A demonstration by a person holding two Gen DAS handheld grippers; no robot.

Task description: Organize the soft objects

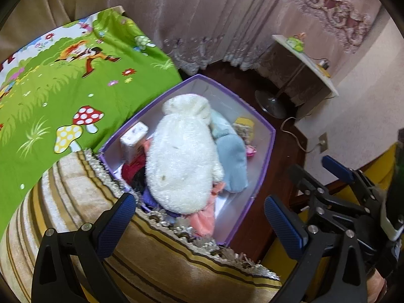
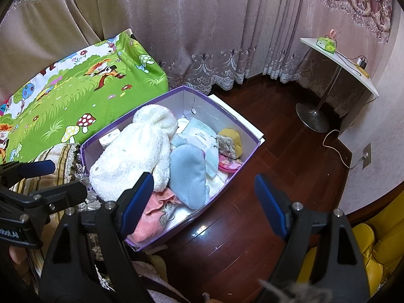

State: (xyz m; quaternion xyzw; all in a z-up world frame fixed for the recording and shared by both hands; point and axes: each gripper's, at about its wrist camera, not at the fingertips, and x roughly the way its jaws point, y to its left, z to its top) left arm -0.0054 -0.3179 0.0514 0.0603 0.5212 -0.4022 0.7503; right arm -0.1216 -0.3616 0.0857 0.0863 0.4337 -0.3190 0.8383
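Filling purple box [image 2: 248, 151] on wooden floor [image 2: 277, 176]: white fluffy plush [image 2: 136, 151] heaped on top, pale blue plush [image 2: 188, 174] beside it, pink cloth [image 2: 154, 207] at near end, yellow sponge-like item [image 2: 231, 139] at far side. Box sits against bed edge, beside striped fringed blanket [image 1: 75, 202] and green cartoon sheet [image 1: 63, 80], likely for easy drop-in. Left gripper [image 1: 199, 217] hovers above box, fingers apart, empty. Right gripper [image 2: 204, 202] likewise spread, holding nothing. Sorting looks well advanced.
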